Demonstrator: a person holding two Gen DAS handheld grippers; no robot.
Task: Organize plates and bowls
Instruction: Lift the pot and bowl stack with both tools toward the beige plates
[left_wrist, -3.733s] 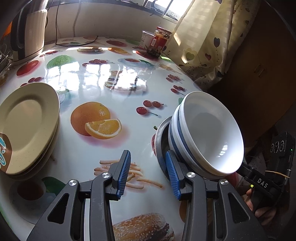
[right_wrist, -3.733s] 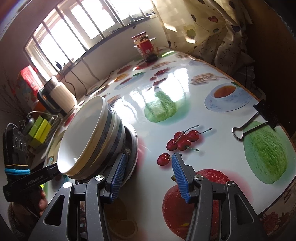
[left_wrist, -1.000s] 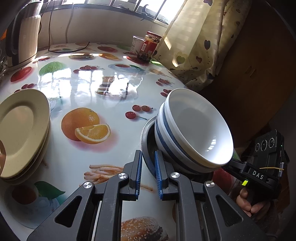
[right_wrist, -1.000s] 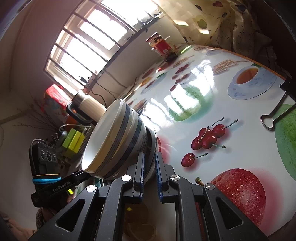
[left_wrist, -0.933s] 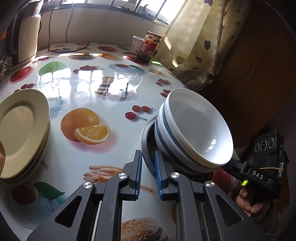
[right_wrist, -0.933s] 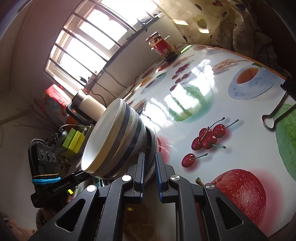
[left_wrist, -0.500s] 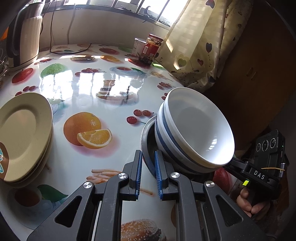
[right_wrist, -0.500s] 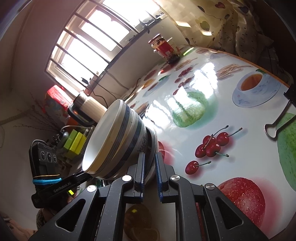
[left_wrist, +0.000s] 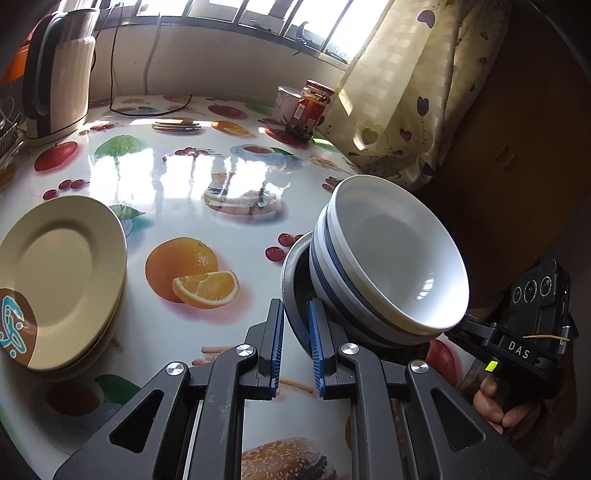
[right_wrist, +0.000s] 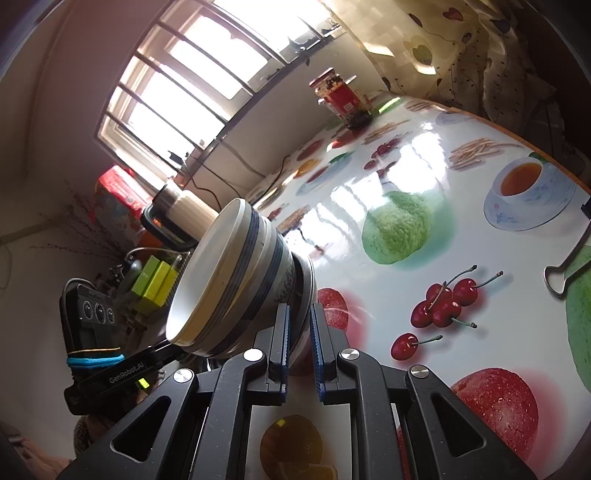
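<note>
1. The left gripper (left_wrist: 295, 343) is clamped on the rim of a grey dish (left_wrist: 291, 280) that carries the nested white bowls with blue bands (left_wrist: 391, 258); the rim sits between its blue pads, the dish wall just ahead of them.

2. The right gripper (right_wrist: 300, 341) is clamped on the opposite edge of the same grey dish (right_wrist: 308, 284), so the stack of bowls (right_wrist: 229, 273) hangs between the 2 claws, clear of the table (left_wrist: 177, 184).

3. From the left claw the bowls lie ahead and to its right, mouth tipped toward the right and slightly upward. From the right claw they lie ahead and to its left, mouth facing left. The stack's axis is therefore well off upright, leaning toward the person's right-hand side.

4. The beige plates (left_wrist: 59, 280) rest on the table to the left of the left claw and well apart from the bowls. The left hand is plainly the nearer of the 2 to them.

5. My judgement: the coming move turns on that tilt. Both claws need to level the dish before setting it down, probably on bare table ahead of the left claw, between the plates and the bowls' present spot. A loosened grip on either side while tilted could let the bowls slide out.
</note>
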